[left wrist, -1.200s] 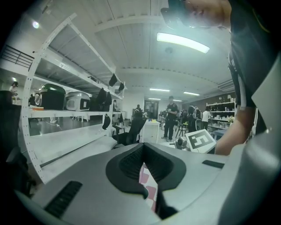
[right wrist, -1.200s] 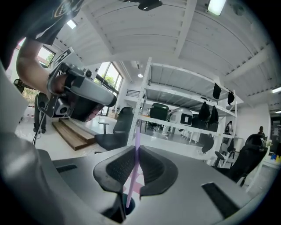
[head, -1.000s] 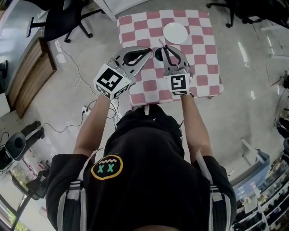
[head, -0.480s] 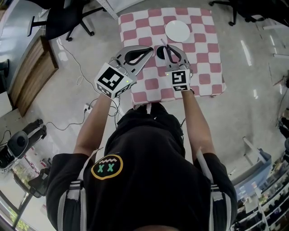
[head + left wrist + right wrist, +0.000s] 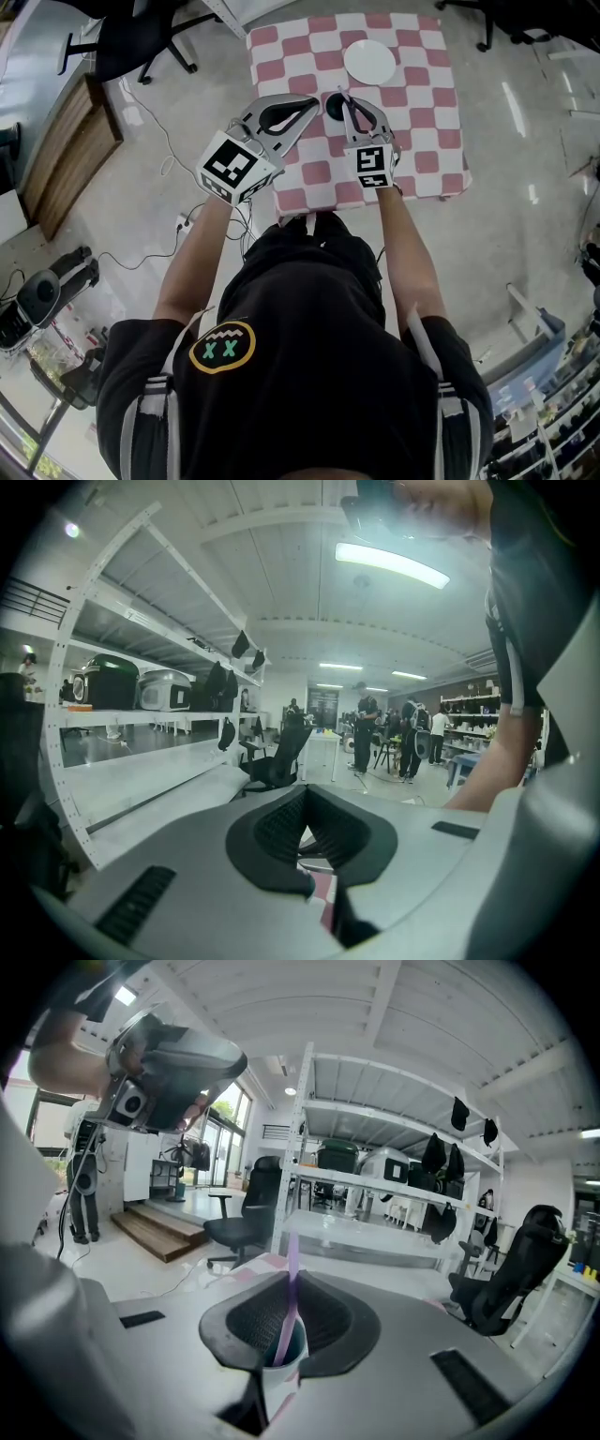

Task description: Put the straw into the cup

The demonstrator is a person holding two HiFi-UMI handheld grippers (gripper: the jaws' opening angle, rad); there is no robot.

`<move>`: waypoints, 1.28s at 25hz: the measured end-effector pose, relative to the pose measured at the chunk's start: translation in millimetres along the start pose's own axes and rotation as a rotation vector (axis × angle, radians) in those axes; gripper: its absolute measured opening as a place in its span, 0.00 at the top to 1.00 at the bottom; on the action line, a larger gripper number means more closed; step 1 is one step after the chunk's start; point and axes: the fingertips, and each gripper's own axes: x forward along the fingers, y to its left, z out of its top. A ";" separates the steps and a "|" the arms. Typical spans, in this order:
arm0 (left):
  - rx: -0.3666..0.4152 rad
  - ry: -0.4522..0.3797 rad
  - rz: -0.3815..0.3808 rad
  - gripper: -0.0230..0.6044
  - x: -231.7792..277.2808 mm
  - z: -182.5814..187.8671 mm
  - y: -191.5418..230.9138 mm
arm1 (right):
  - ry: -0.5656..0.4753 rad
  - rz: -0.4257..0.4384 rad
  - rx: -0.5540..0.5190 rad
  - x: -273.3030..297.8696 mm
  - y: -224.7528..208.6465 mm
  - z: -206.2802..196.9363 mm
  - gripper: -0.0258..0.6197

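Observation:
A dark cup [image 5: 332, 107] stands on the red-and-white checked table [image 5: 417, 122], just left of my right gripper's tips. My right gripper [image 5: 343, 97] is shut on a thin purple straw [image 5: 292, 1251], which stands nearly upright between the jaws. In the right gripper view [image 5: 290, 1277] the straw's lower end runs down into the cup's [image 5: 281, 1358] teal inside, seen through the jaw opening. My left gripper [image 5: 311, 105] hangs over the table's near left part, shut with nothing in it [image 5: 305, 794]. In the head view the straw [image 5: 337, 91] shows only as a faint line.
A white plate [image 5: 368, 62] lies on the far side of the table beyond the cup. To the left on the floor are a black office chair [image 5: 141, 42], a wooden cabinet [image 5: 66, 150] and loose cables [image 5: 159, 159]. White shelving [image 5: 375, 1194] fills the room's far side.
My right gripper has edged a little forward with the straw, over the cup. The left gripper has barely moved.

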 end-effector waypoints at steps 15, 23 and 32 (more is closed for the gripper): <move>0.008 -0.006 -0.001 0.94 -3.3 3.6 -6.0 | 0.033 -0.015 -0.006 -2.6 -2.2 -5.7 0.88; 0.012 -0.013 0.004 0.94 -6.7 6.1 -9.1 | 0.016 -0.004 0.020 -7.1 -0.3 1.0 0.87; 0.022 -0.032 0.001 0.94 -12.4 12.1 -14.5 | -0.061 -0.029 0.000 -18.2 -6.1 38.5 0.87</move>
